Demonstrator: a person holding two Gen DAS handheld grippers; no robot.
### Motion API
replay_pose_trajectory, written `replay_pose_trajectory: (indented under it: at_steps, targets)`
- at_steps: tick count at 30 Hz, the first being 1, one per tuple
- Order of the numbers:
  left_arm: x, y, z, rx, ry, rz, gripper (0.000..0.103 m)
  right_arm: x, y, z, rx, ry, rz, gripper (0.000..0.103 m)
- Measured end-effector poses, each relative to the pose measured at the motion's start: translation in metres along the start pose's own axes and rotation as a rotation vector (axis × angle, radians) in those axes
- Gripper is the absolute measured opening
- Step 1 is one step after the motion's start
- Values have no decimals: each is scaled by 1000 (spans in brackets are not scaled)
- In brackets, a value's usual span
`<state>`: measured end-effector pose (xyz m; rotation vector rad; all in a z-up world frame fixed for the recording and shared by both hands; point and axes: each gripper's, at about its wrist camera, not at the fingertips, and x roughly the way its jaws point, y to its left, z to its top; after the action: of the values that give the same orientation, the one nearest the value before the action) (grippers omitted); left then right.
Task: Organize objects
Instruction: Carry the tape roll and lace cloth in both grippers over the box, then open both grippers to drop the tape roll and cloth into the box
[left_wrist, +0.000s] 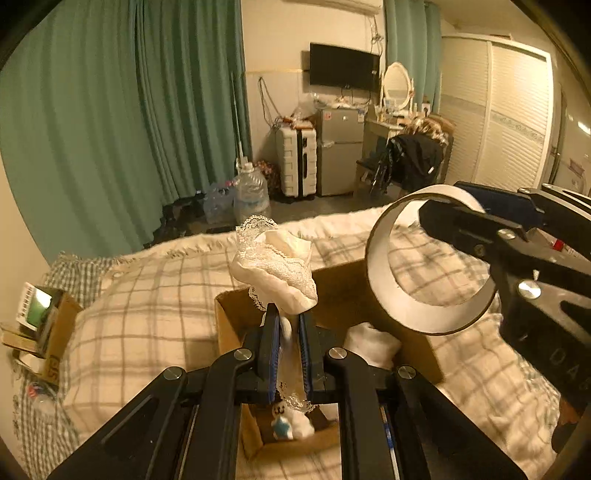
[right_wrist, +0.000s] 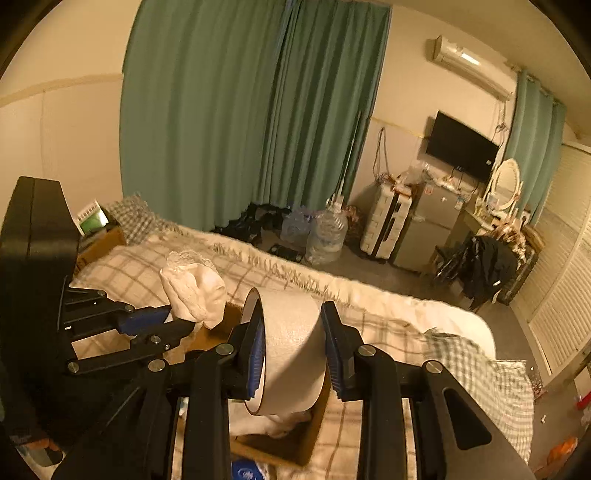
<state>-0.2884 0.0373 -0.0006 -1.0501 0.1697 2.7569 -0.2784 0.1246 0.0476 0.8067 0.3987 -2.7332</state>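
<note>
My left gripper (left_wrist: 289, 332) clamps white lace sock (left_wrist: 275, 266), raised over cardboard box (left_wrist: 229, 325) on bed (left_wrist: 147, 295) for drop-in; my right gripper (right_wrist: 293, 354) squeezes tape roll (right_wrist: 291, 343) across width, above same box, likely next in

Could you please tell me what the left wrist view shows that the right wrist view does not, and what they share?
Only the left wrist view shows the small blue-and-white toy inside the cardboard box and the tape roll's hollow core. Only the right wrist view shows the air conditioner. Both show the left gripper clamping the white lace sock and the right gripper holding the tape roll above the box.
</note>
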Motion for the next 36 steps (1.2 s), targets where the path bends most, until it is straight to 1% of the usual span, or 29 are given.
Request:
replay_pose_trajectory:
  at_steps: [4,8,11,14,15,16,17,18,19,20,21,22,25,28,29,30,32,36]
  targets:
    - [42,3,-16,-12,62,-1,10,52,-1,-18,14,65,19,27]
    - [71,4,-34,-14,116,1,10,91,-1,-44,29,130,36,27]
    - [82,5,-42,-27,143,-5,10,107,-3,-60,41,167,46,27]
    - [78,6,-43,-42,136,-23,10,104,-8,-65,56,165,68,28]
    - [76,8,-41,-47,129,-24,13,101,-10,-64,64,160,73,30]
    - [70,8,-40,-52,120,-27,13,97,-11,-62,77,152,76,34]
    - [66,10,-39,-54,117,-32,15,90,-13,-59,94,143,75,46]
    - [61,11,-37,-54,115,-32,24,83,-13,-55,107,131,70,57]
    - [54,11,-37,-52,113,-32,31,77,-13,-50,119,119,62,59]
    - [47,11,-35,-50,107,-25,50,66,-14,-47,128,108,53,59]
    - [39,10,-34,-47,96,-15,63,57,-15,-43,128,104,45,59]
    - [27,9,-34,-44,81,-2,66,50,-14,-40,125,100,35,59]
    - [-4,11,-35,-45,61,12,67,14,-12,-34,106,77,-2,59]
    - [-39,16,-40,-72,38,10,77,-28,-12,-31,98,52,-25,60]
    - [-49,18,-43,-82,29,12,80,-46,-11,-33,99,44,-33,61]
    - [-60,21,-46,-89,21,13,80,-56,-11,-34,99,39,-36,63]
    - [-80,23,-56,-103,9,21,81,-82,-8,-42,98,29,-41,64]
    - [-110,26,-81,-130,-28,53,92,-122,4,-66,94,14,-56,67]
